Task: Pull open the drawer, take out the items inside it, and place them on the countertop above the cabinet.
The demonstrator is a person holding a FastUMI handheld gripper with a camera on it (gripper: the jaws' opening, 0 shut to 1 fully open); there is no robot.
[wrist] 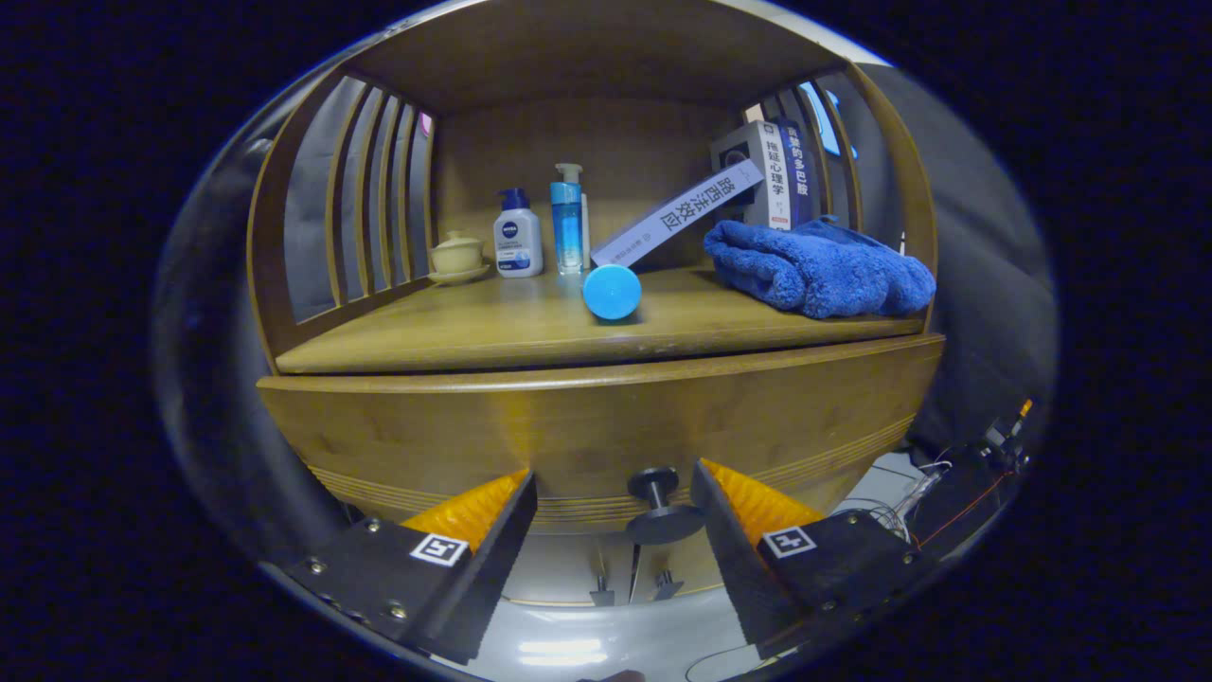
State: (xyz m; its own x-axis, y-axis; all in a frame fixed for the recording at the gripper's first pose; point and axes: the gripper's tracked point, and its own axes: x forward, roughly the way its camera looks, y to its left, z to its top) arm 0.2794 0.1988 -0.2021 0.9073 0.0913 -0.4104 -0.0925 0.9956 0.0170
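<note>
A wooden cabinet's drawer front (587, 426) faces me, closed against the cabinet. Its dark round knob (660, 507) sticks out just ahead of my gripper (614, 493), between the two fingers and nearer the right one. The fingers stand wide apart and touch nothing, so the gripper is open. Above the drawer runs the wooden countertop (492, 332). The drawer's contents are hidden.
On the countertop stand a small lidded cup on a saucer (458, 256), a white lotion bottle (518, 237), a blue pump bottle (568, 220), a blue round object (612, 291), leaning books (757, 185) and a blue towel (819, 270). Cables (947, 493) lie on the floor at right.
</note>
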